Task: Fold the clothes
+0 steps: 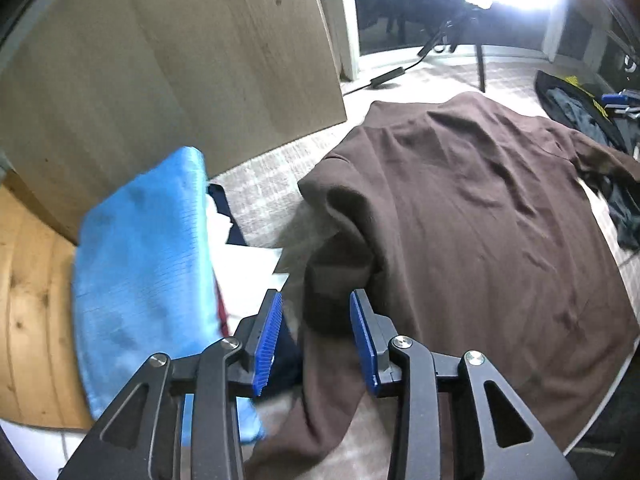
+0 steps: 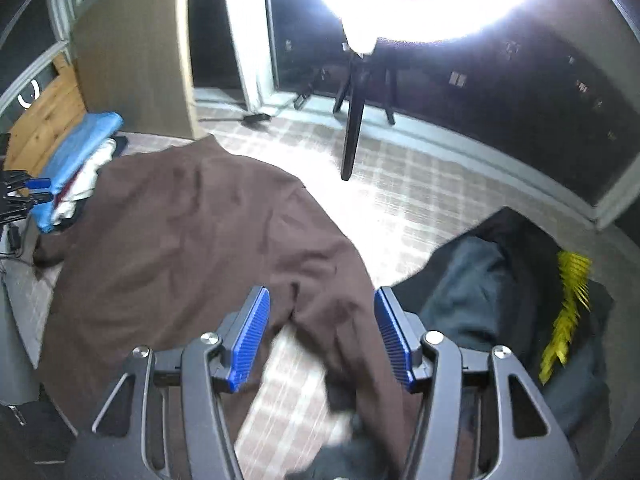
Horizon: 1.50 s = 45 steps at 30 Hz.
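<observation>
A brown long-sleeved garment [image 1: 460, 208] lies spread on a plaid-covered surface; it also shows in the right wrist view [image 2: 192, 232]. My left gripper [image 1: 316, 308] is open, its blue pads on either side of a bunched brown sleeve [image 1: 336, 272] at the garment's left edge. My right gripper [image 2: 322, 312] is open over the garment's other sleeve [image 2: 344, 320], which runs down between the fingers. Neither gripper is closed on the cloth.
A stack of folded clothes with a light blue one on top [image 1: 144, 272] sits left of the garment, also in the right wrist view [image 2: 80, 152]. A dark pile with yellow trim [image 2: 520, 300] lies at right. A wooden panel [image 1: 160, 60] and a ring-light tripod [image 2: 356, 120] stand behind.
</observation>
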Motion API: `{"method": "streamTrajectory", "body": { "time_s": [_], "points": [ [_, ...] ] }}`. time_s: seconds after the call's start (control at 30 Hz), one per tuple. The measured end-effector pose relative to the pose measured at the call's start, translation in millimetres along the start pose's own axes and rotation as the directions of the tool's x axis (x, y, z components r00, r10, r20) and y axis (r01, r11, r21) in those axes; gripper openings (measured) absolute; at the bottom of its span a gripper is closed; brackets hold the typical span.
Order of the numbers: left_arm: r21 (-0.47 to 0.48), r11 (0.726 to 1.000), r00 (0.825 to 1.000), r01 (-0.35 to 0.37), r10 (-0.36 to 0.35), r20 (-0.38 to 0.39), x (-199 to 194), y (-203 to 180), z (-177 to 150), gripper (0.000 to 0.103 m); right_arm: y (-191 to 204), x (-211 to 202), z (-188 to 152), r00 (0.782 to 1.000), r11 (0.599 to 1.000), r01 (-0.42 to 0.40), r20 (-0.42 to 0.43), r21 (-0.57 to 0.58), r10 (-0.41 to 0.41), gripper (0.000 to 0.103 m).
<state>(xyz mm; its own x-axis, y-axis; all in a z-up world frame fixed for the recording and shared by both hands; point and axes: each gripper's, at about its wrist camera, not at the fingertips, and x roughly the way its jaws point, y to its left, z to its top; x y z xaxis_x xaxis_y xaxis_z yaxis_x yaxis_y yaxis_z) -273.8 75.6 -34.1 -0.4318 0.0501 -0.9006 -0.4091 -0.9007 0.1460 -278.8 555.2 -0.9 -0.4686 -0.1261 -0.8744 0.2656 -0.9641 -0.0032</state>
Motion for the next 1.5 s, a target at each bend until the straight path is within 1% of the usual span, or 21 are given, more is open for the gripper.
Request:
{"method": "streamTrajectory", "body": {
  "time_s": [0.13, 0.3, 0.4, 0.47, 0.63, 0.67, 0.7, 0.73, 0.77, 0.8, 0.93, 0.97, 1.0, 1.07, 1.1, 1.2, 1.23, 1.27, 1.37, 1.43, 1.5],
  "points": [
    [-0.023, 1.000, 0.999, 0.012, -0.013, -0.046, 34, 11, 22, 0.040, -21, 56, 20, 0.997, 0.999, -0.038, -0.067, 0.030, 0.039, 0.054],
    [-0.035, 0.999, 0.997, 0.033, -0.036, -0.075, 80, 24, 49, 0.043, -39, 112, 38, 0.993, 0.995, -0.069, -0.095, 0.071, 0.076, 0.054],
    [-0.032, 0.997, 0.991, 0.076, -0.079, -0.107, 103, 27, 51, 0.047, -45, 136, 39, 0.986, 0.990, -0.101, -0.125, 0.097, 0.113, 0.055],
    [-0.027, 0.995, 0.986, 0.099, -0.102, -0.132, 115, 26, 50, 0.048, -44, 150, 36, 0.976, 0.982, -0.151, -0.141, 0.114, 0.166, 0.055],
    [0.056, 0.990, 0.980, 0.129, -0.119, -0.158, 134, 5, 44, 0.047, -28, 157, 30, 0.973, 0.982, -0.181, -0.135, 0.056, 0.187, 0.055],
    [0.066, 0.989, 0.980, 0.136, -0.124, -0.158, 137, 2, 43, 0.044, -23, 156, 30, 0.971, 0.981, -0.192, -0.138, 0.042, 0.196, 0.046],
    [0.069, 0.987, 0.979, 0.146, -0.134, -0.155, 138, -2, 42, 0.031, -18, 156, 29, 0.969, 0.979, -0.203, -0.141, 0.028, 0.205, 0.036],
    [0.061, 0.982, 0.975, 0.176, -0.165, -0.150, 136, -4, 42, 0.010, -13, 155, 29, 0.967, 0.977, -0.212, -0.143, 0.014, 0.211, 0.015],
    [0.055, 0.979, 0.971, 0.199, -0.189, -0.144, 135, -7, 41, 0.000, -10, 152, 29, 0.968, 0.978, -0.211, -0.141, 0.003, 0.209, 0.005],
    [0.059, 0.980, 0.974, 0.190, -0.180, -0.139, 132, -9, 41, 0.001, -8, 148, 29, 0.970, 0.978, -0.211, -0.128, -0.004, 0.208, 0.005],
    [0.095, 0.993, 0.994, 0.076, -0.068, -0.084, 95, -4, 39, 0.001, -13, 103, 33, 0.989, 0.989, -0.150, 0.015, -0.018, 0.150, 0.005],
    [0.099, 0.995, 0.996, 0.005, 0.005, -0.094, 93, 4, 36, 0.001, -18, 93, 33, 0.991, 0.992, -0.125, 0.045, -0.003, 0.125, 0.004],
    [0.103, 0.992, 0.992, -0.066, 0.077, -0.105, 90, 12, 33, 0.002, -23, 89, 30, 0.995, 0.996, -0.087, 0.043, 0.005, 0.087, 0.005],
    [0.114, 0.974, 0.969, -0.198, 0.212, -0.126, 86, 28, 28, 0.005, -18, 103, 23, 0.998, 0.998, -0.042, -0.053, -0.048, 0.039, 0.006],
    [0.119, 0.967, 0.960, -0.225, 0.242, -0.144, 87, 33, 28, 0.006, -14, 112, 21, 0.995, 0.996, -0.007, -0.100, -0.087, -0.002, 0.007],
    [0.135, 0.943, 0.926, -0.306, 0.327, -0.190, 90, 47, 28, 0.006, -5, 123, 21, 0.981, 0.986, 0.085, -0.163, -0.143, -0.108, 0.029],
    [0.127, 0.939, 0.926, -0.321, 0.339, -0.167, 84, 45, 34, 0.006, -6, 118, 26, 0.986, 0.990, 0.076, -0.137, -0.121, -0.092, 0.037],
    [0.112, 0.944, 0.939, -0.310, 0.323, -0.121, 76, 37, 44, 0.010, -8, 110, 31, 0.994, 0.995, 0.041, -0.096, -0.091, -0.049, 0.041],
    [0.166, 0.976, 0.989, -0.141, 0.145, -0.018, 64, -10, 80, 0.021, -7, 104, 53, 0.998, 0.995, -0.065, -0.021, -0.071, 0.064, 0.053],
    [0.229, 0.973, 1.000, -0.019, 0.016, 0.016, 73, -49, 111, 0.027, 1, 113, 67, 0.996, 0.990, -0.093, -0.008, -0.104, 0.093, 0.054],
    [0.269, 0.960, 0.996, 0.081, -0.090, 0.022, 91, -79, 140, 0.027, 10, 130, 78, 0.992, 0.985, -0.130, -0.016, -0.114, 0.129, 0.054]
  ]
}}
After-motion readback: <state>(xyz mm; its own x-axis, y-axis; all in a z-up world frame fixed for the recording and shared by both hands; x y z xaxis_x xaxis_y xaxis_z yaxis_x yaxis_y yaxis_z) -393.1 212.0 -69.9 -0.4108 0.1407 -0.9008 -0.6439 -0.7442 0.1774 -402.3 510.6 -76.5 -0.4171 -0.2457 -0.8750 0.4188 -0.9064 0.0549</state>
